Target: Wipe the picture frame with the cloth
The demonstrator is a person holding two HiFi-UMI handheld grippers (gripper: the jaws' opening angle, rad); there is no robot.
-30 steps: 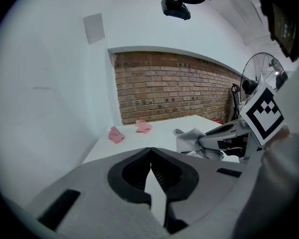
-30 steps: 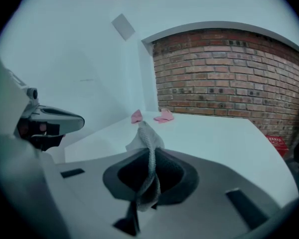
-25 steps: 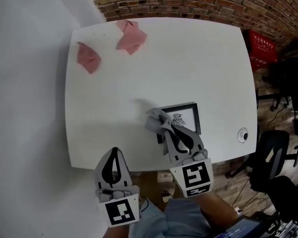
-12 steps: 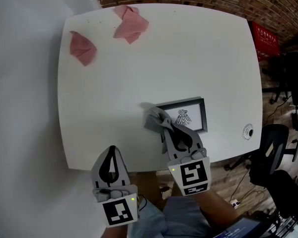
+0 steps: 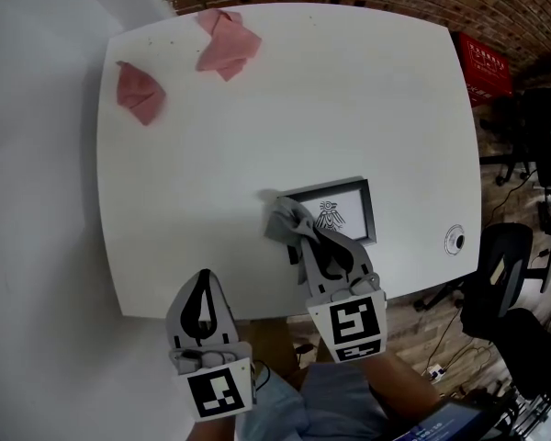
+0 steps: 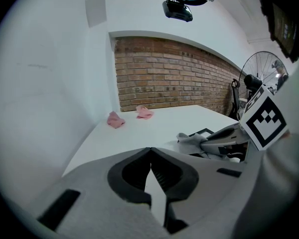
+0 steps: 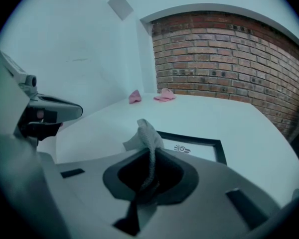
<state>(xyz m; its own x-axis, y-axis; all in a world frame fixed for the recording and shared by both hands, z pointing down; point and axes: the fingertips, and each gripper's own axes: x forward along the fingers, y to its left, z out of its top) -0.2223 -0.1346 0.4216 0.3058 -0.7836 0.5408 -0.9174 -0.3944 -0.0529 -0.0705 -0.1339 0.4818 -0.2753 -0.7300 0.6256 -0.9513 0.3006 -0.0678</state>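
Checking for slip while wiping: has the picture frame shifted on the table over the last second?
No visible shift: the picture frame keeps the same gap to the grommet hole on its right.

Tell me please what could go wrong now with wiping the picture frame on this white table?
The picture frame lies loose near the table edge, and the left gripper is shut and away from it, so a stroke might slide it. The right gripper pinches only a thin fold of the grey cloth, which may slip out.
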